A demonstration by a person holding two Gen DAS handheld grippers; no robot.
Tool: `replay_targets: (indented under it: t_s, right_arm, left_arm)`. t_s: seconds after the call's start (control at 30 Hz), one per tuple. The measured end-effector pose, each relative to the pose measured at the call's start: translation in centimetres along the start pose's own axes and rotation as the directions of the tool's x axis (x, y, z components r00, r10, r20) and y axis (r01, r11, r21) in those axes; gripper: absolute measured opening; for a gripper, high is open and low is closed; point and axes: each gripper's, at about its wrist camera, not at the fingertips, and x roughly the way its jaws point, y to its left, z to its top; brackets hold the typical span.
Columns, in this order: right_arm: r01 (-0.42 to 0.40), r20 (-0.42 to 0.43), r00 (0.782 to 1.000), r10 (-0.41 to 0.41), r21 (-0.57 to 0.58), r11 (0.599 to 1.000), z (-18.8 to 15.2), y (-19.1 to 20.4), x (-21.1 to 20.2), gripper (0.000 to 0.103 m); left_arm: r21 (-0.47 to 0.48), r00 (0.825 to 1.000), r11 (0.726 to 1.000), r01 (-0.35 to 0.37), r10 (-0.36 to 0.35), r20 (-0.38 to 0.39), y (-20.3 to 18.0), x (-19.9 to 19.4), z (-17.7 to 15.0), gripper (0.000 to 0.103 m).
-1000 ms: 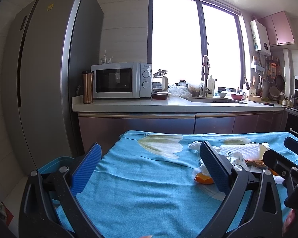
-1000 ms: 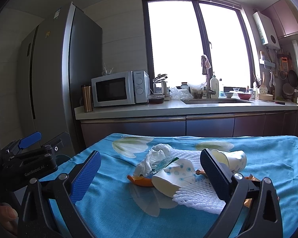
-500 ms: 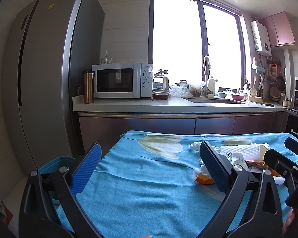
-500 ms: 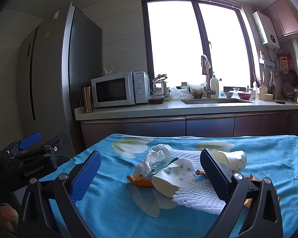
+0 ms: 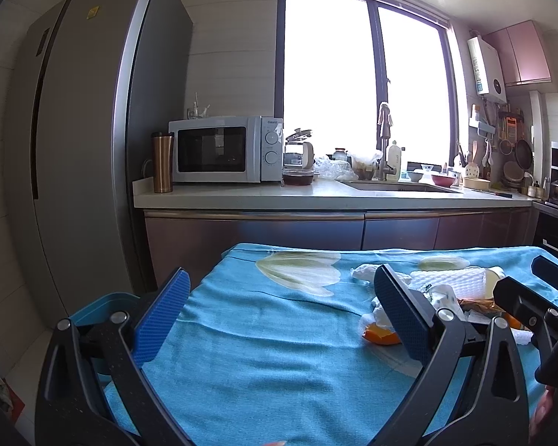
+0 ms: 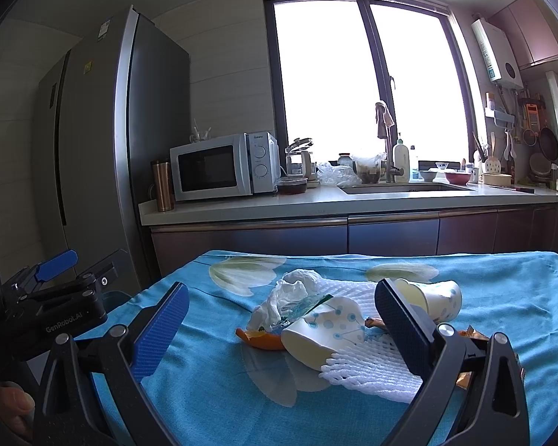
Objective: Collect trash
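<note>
A heap of trash lies on the blue tablecloth [image 6: 219, 390]: a tipped dotted paper cup [image 6: 323, 332], a second paper cup [image 6: 437, 297], crumpled tissue [image 6: 284, 293], orange peel [image 6: 260, 338], white foam netting [image 6: 372, 373] and a brown wrapper [image 6: 468, 334]. My right gripper [image 6: 277, 329] hangs open just in front of the heap, with the tipped cup in line between its jaws. My left gripper [image 5: 279, 316] is open over bare cloth to the left of the heap, holding nothing. The peel [image 5: 381, 336] and netting [image 5: 446, 280] show beside its right finger.
A blue bin [image 5: 104, 303] stands by the table's left edge, under my left gripper. Behind the table runs a counter [image 6: 334, 200] with a microwave [image 6: 223, 165], a copper tumbler [image 6: 162, 186] and a sink. A tall grey fridge [image 6: 104, 148] stands at the left.
</note>
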Motion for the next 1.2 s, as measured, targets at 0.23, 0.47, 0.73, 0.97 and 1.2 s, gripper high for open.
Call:
replay_targets:
  t_s: [0.23,0.47,0.73,0.97,1.2]
  right_arm:
    - [0.017,-0.012,1.000,-0.017,0.012,1.000,-0.1,-1.0,0.2,0.097]
    - [0.066,-0.061,0.996,-0.064,0.046,0.997,-0.5,-3.7,0.8,0.097]
    - [0.119,-0.151,0.983,-0.105,0.089,0.989,-1.3,-7.7,1.5,0.097]
    - [0.107,-0.218,0.972,-0.086,0.085,0.991,-1.1,-9.1,3.7,0.086]
    - [0.046,-0.256,0.966,-0.034,0.040,0.998,0.0,-8.9,6.5,0.072]
  left_arm:
    - [0.007,0.999,0.999,0.040,-0.040,-0.025,-0.7,0.8,-0.3,0.098]
    - [0.040,0.985,0.989,0.146,-0.141,-0.097,-2.7,2.7,-0.7,0.098]
    - [0.067,0.944,0.959,0.274,-0.255,-0.209,-5.5,6.3,-1.3,0.098]
    - [0.081,0.898,0.936,0.344,-0.302,-0.320,-7.6,9.9,-1.8,0.085]
    - [0.022,0.832,0.912,0.409,-0.363,-0.419,-8.4,13.5,-2.4,0.062]
